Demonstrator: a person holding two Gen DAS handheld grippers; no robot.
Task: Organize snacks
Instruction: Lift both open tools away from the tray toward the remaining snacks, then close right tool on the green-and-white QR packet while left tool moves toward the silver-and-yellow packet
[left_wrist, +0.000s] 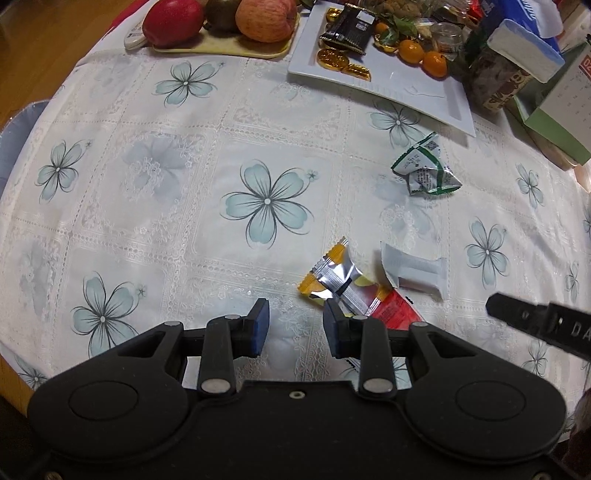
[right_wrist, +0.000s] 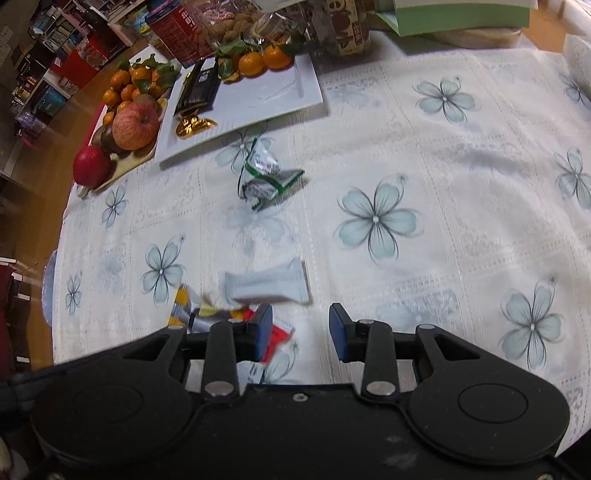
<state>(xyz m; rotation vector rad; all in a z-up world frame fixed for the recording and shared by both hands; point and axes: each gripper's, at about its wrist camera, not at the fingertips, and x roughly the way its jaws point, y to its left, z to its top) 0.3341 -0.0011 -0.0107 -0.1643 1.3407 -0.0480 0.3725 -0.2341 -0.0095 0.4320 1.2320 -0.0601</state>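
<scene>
Loose snacks lie on the flowered tablecloth: a yellow and silver packet (left_wrist: 330, 275) (right_wrist: 188, 312), a red packet (left_wrist: 397, 310) (right_wrist: 277, 334), a pale grey packet (left_wrist: 415, 271) (right_wrist: 267, 286) and a green and white packet (left_wrist: 424, 170) (right_wrist: 267, 177). My left gripper (left_wrist: 295, 326) is open over bare cloth, its right finger just over the yellow and red packets. My right gripper (right_wrist: 301, 328) is open too, its left finger over the red packet; part of it shows in the left wrist view (left_wrist: 539, 325). A white tray (left_wrist: 399, 94) (right_wrist: 266, 99) holds a dark packet, gold coins and tangerines.
A yellow board with apples (left_wrist: 258, 18) (right_wrist: 135, 125) stands at the back beside the tray. A brown snack jar (left_wrist: 498, 79), a green box (left_wrist: 554, 125) and other packages crowd the far side. The table edge and wooden floor (right_wrist: 48, 155) lie to the left.
</scene>
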